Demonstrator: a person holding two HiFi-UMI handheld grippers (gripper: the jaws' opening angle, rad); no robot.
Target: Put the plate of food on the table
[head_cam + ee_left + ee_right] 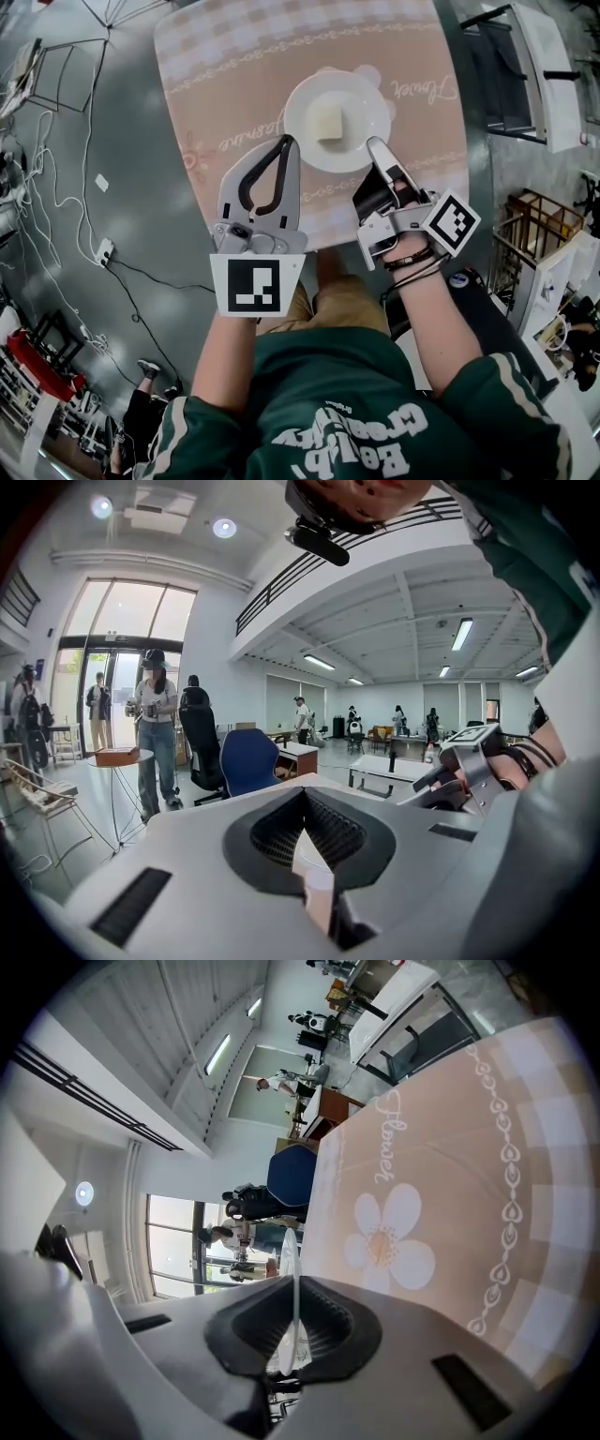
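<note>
Two grippers are meeting on one plate, each from its own side. Nearest the body, the left gripper (286,142) is reaching in from the left and the right gripper (376,146) from the right, both about equally close to it. The left jaws are pressing together on something thin and pale, most likely the plate's left rim, though the left gripper view is showing only a sliver of it. The right jaws are pinching the right rim, which is showing edge-on as a thin white line in the right gripper view. Between them, the plate (302,98) is lying flat over the table (206,66), with a pale block of food (329,122) sitting at its middle. Whether the plate is resting on the cloth or hanging just above it is hard to judge. Farther off, a flower print (389,1241) is showing on the cloth, and the table's far edge seems to be running out of the head view.
</note>
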